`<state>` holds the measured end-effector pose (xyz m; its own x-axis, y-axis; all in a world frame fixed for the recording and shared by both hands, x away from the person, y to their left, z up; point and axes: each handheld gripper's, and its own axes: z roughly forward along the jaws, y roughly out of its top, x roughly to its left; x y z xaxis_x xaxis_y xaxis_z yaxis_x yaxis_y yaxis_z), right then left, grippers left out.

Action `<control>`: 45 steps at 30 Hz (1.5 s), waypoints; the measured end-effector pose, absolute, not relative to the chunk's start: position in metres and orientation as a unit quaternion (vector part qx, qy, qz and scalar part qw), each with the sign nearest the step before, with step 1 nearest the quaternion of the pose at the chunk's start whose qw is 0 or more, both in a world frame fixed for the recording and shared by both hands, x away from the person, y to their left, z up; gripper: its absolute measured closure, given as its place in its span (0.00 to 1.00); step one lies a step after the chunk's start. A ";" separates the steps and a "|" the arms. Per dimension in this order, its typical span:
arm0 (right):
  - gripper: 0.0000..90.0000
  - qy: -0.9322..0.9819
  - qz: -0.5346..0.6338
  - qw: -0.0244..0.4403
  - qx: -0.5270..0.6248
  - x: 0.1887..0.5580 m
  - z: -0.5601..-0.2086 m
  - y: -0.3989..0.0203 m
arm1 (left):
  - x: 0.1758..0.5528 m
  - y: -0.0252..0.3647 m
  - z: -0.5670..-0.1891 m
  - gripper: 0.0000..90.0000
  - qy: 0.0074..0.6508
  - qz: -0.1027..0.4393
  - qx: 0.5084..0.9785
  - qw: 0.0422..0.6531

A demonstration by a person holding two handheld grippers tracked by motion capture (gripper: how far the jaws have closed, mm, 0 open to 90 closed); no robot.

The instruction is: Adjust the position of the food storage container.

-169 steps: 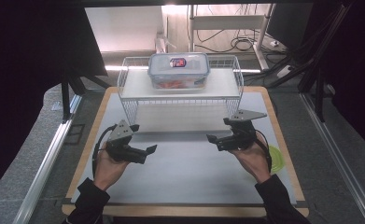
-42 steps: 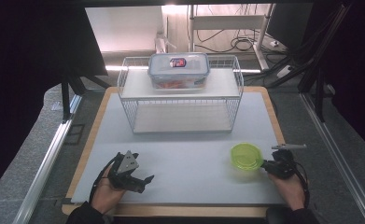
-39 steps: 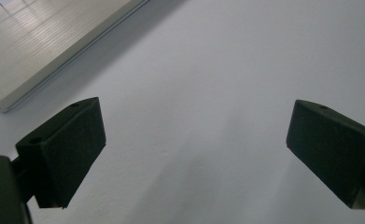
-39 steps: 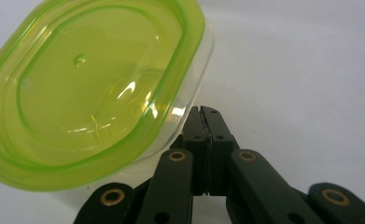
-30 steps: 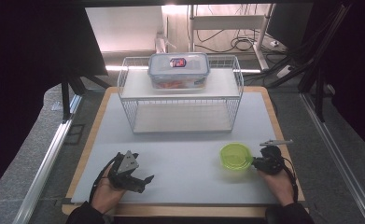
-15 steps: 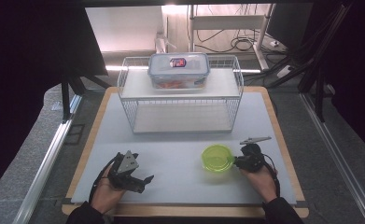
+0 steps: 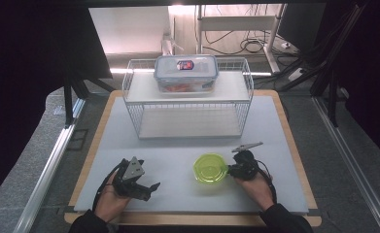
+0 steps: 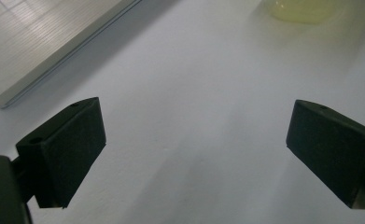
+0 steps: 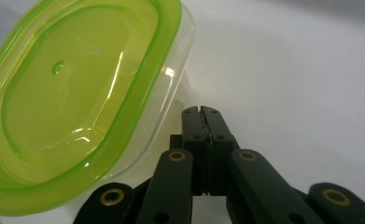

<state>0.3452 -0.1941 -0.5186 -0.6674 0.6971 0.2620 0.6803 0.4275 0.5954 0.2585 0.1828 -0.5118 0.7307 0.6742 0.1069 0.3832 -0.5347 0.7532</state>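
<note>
we're mid-push: right gripper (image 7: pixel 232 170), jaws fully closed and empty, nudges the green-lidded container (image 7: pixel 210 168) at lower centre leftward; left gripper (image 7: pixel 148 187) waits wide open, empty; next, keep sliding.

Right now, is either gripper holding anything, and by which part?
Nothing is held. The right gripper, jaws shut on nothing, sits against the green-lidded container; the left gripper is open over bare table.

Glossy plastic container (image 9: pixel 77 102) on matt white table (image 7: pixel 178 155)
</note>
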 end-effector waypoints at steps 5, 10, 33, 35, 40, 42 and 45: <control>0.99 0.852 0.347 0.005 0.392 0.343 -0.519 -0.179 | 0.258 0.183 -0.512 0.05 0.309 0.197 0.854 0.369; 0.99 0.858 0.348 -0.005 0.378 0.340 -0.521 -0.165 | 0.258 0.183 -0.512 0.05 0.309 0.196 0.855 0.368; 0.65 0.868 0.348 0.104 0.340 0.334 -0.499 -0.195 | 0.259 0.184 -0.516 0.05 0.311 0.190 0.859 0.359; 0.56 0.864 0.352 0.113 0.341 0.332 -0.495 -0.202 | 0.259 0.184 -0.516 0.05 0.311 0.191 0.859 0.359; 0.43 0.857 0.362 0.118 0.348 0.329 -0.490 -0.208 | 0.259 0.183 -0.517 0.05 0.310 0.191 0.860 0.357; 0.38 0.855 0.365 0.124 0.348 0.328 -0.488 -0.209 | 0.259 0.183 -0.517 0.05 0.310 0.191 0.861 0.356; 0.31 0.852 0.367 0.130 0.350 0.326 -0.487 -0.210 | 0.259 0.183 -0.517 0.05 0.309 0.191 0.861 0.355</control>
